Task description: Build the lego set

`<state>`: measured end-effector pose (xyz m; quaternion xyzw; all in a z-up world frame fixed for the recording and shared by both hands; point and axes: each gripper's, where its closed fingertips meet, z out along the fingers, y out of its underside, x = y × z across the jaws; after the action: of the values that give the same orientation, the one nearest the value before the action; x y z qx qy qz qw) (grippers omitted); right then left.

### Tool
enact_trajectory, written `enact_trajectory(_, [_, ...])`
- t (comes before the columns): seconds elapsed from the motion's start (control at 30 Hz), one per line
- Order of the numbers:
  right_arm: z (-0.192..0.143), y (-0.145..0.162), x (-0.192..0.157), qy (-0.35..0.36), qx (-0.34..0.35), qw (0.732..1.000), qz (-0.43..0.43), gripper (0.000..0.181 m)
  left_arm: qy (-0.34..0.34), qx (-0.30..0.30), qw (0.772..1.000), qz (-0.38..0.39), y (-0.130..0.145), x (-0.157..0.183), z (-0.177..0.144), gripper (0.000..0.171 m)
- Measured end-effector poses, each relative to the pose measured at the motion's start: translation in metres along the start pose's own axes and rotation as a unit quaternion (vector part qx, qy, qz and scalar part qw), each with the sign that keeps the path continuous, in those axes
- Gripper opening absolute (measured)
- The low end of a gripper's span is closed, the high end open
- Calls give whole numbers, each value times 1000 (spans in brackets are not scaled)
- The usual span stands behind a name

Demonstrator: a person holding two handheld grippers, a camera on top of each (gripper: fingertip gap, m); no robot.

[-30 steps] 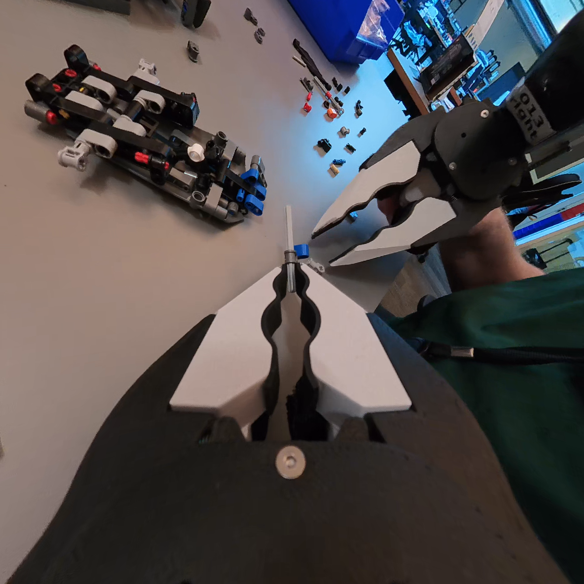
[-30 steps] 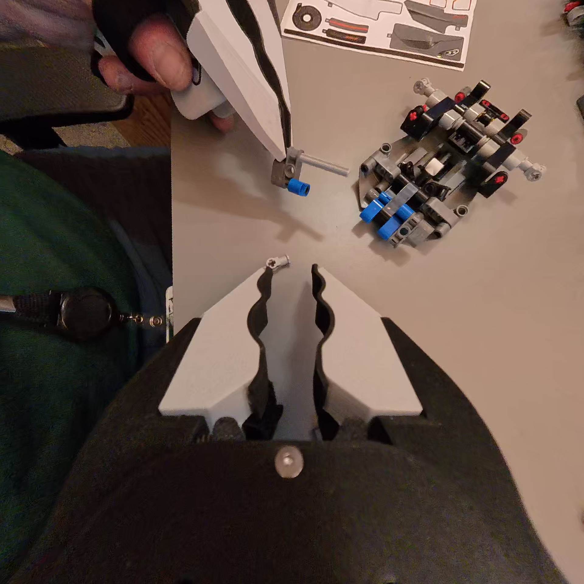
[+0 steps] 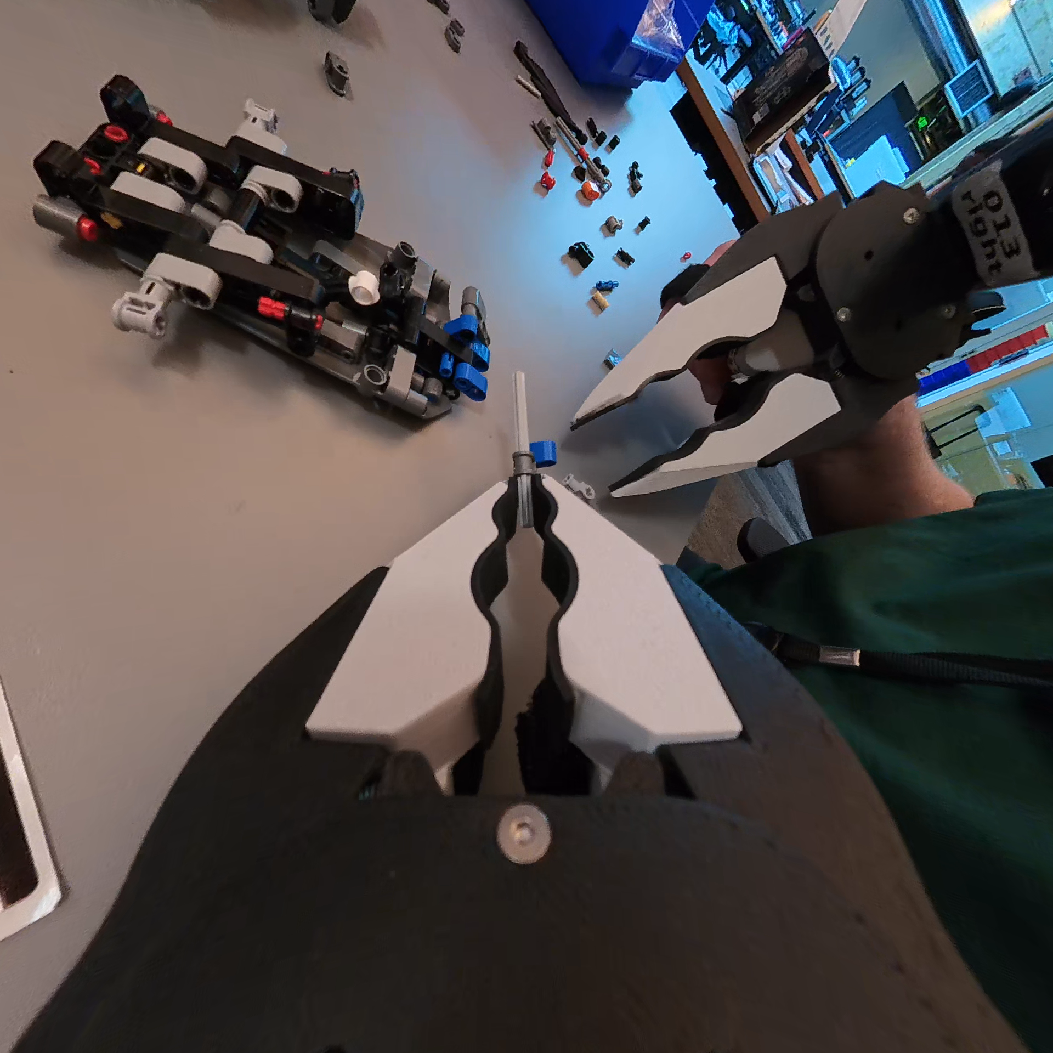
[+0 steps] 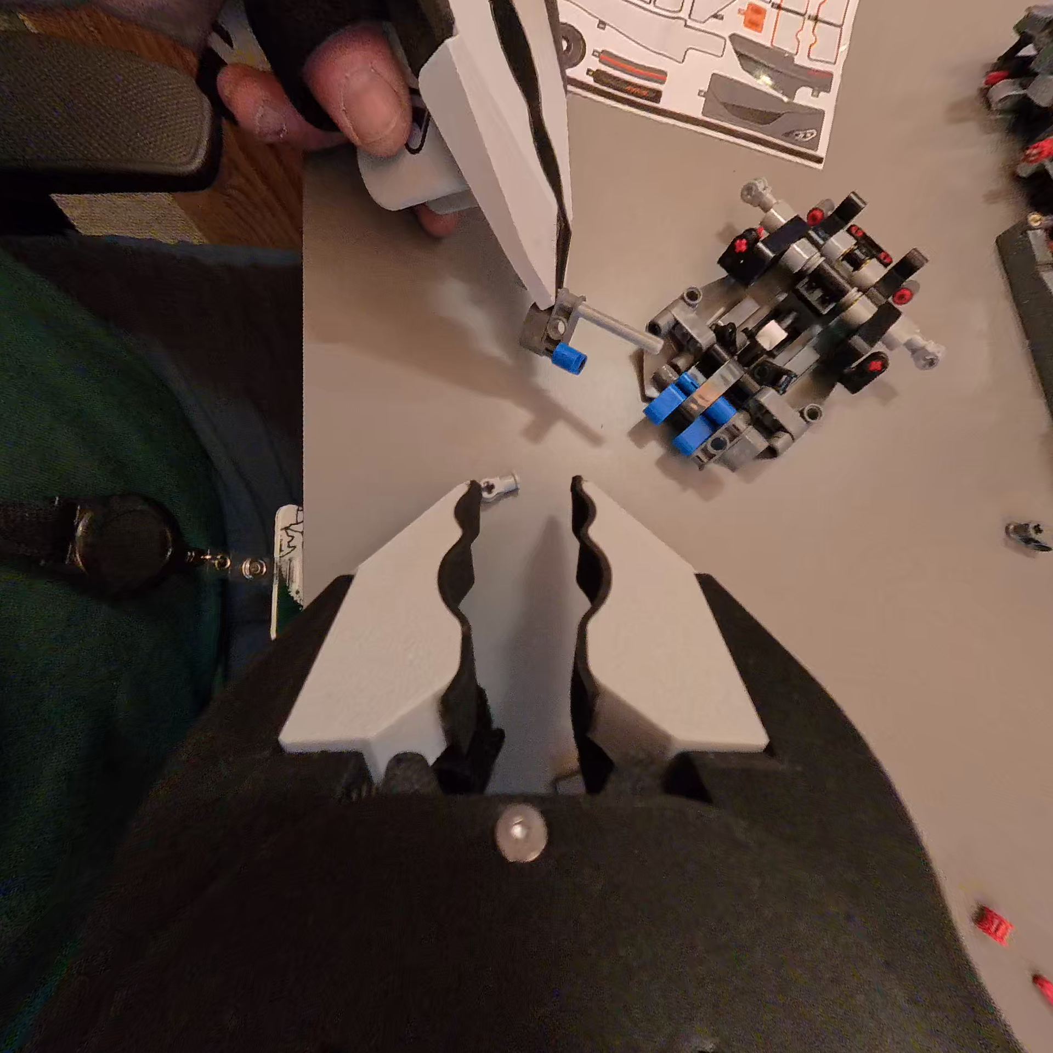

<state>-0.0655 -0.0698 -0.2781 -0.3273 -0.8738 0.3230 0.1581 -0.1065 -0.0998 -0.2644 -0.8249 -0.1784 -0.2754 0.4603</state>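
My left gripper [image 3: 523, 494] is shut on a small grey sub-assembly [image 3: 519, 421]: a light grey axle through grey connectors with a blue pin [image 3: 542, 451]. It also shows in the right wrist view [image 4: 561, 327], held above the table. The black, grey and blue chassis [image 3: 273, 268] lies on the grey table [image 3: 171, 541], beyond the axle tip; it also shows in the right wrist view [image 4: 792, 336]. My right gripper [image 4: 521, 484] is open and empty, just right of the held piece in the left wrist view [image 3: 592, 456]. A small grey connector [image 4: 500, 485] lies at its left fingertip.
Several small loose parts [image 3: 592, 188] lie scattered at the far side. A blue bin [image 3: 615, 34] stands behind them. A sticker sheet [image 4: 712, 68] lies beyond the left gripper. Red pins [image 4: 994, 926] lie at the right. The table edge [image 4: 303, 399] runs next to the person's green sleeve. One gripper's finger ends stand about 6 centimetres off the other's.
Both grippers have barely shifted. The left one still holds the axle piece and the right one stays open.
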Motion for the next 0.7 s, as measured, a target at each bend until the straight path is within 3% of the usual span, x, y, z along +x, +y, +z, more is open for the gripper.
enact_trajectory(0.3, [-21,2,8,36,19,999,26,32,6,6,1000,4,-4,-2,-1,2])
enact_trajectory(0.7, [-50,20,3,87,41,994,53,34,-46,7,998,46,-4,-7,1,2])
